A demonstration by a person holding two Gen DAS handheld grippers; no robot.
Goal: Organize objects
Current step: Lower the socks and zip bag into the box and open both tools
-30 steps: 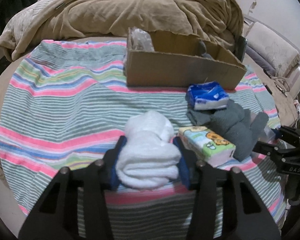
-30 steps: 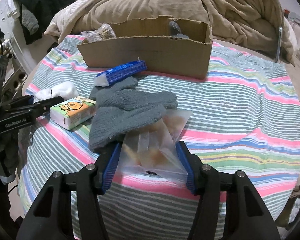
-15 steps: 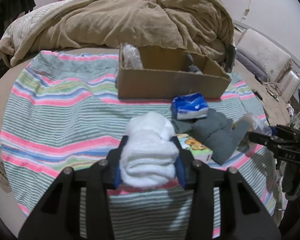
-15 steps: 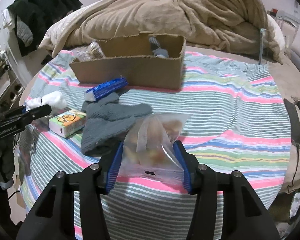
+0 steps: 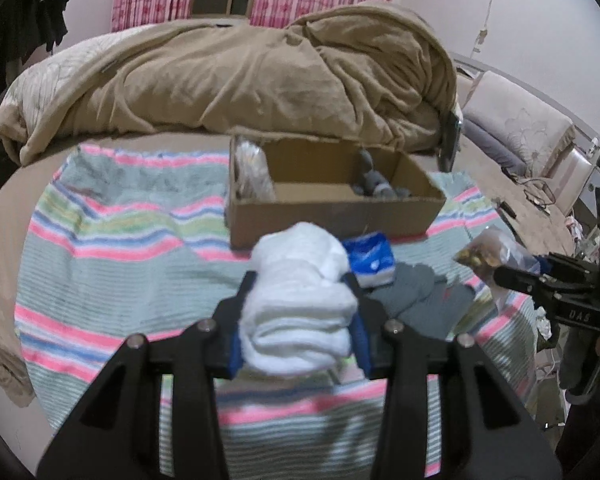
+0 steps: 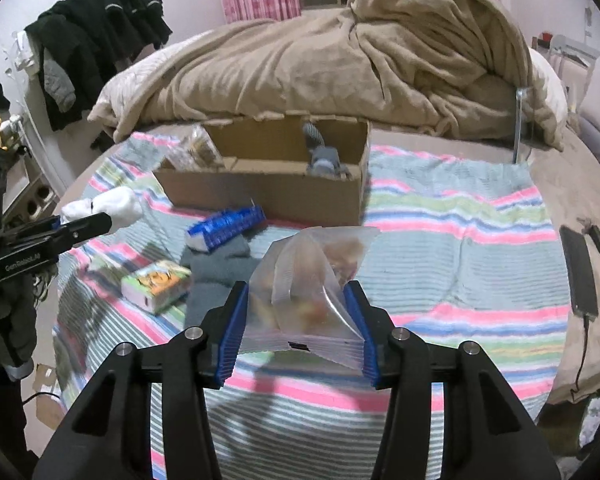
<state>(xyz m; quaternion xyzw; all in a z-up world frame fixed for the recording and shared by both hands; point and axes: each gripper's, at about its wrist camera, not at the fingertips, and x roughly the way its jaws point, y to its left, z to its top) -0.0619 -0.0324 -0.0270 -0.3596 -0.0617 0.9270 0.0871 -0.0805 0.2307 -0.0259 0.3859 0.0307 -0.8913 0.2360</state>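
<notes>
The left hand-held gripper [image 5: 298, 322] is closed on a rolled white towel [image 5: 300, 300], its blue pads pressing in on both sides, and the bundle is lifted above the striped blanket [image 5: 120, 280] that covers the bed. The right hand-held gripper [image 6: 298, 320] clamps a clear zip bag of snacks [image 6: 316, 280] by its sealed edge, also raised off the blanket.

Straight ahead of both hand-held grippers sits an open cardboard box [image 5: 332, 210]; inside it, a grey plush toy [image 5: 374, 182] lies at its right end and a clear plastic packet [image 5: 252, 172] at its left. Between the left hand-held gripper and the box lies a blue tissue pack [image 5: 368, 258], and just right of it a grey cloth [image 5: 416, 298]. Ahead-left of the right hand-held gripper, a cartoon-printed tissue pack [image 6: 156, 286] rests beside that cloth. A tan duvet [image 5: 240, 76] is heaped beyond the box.
</notes>
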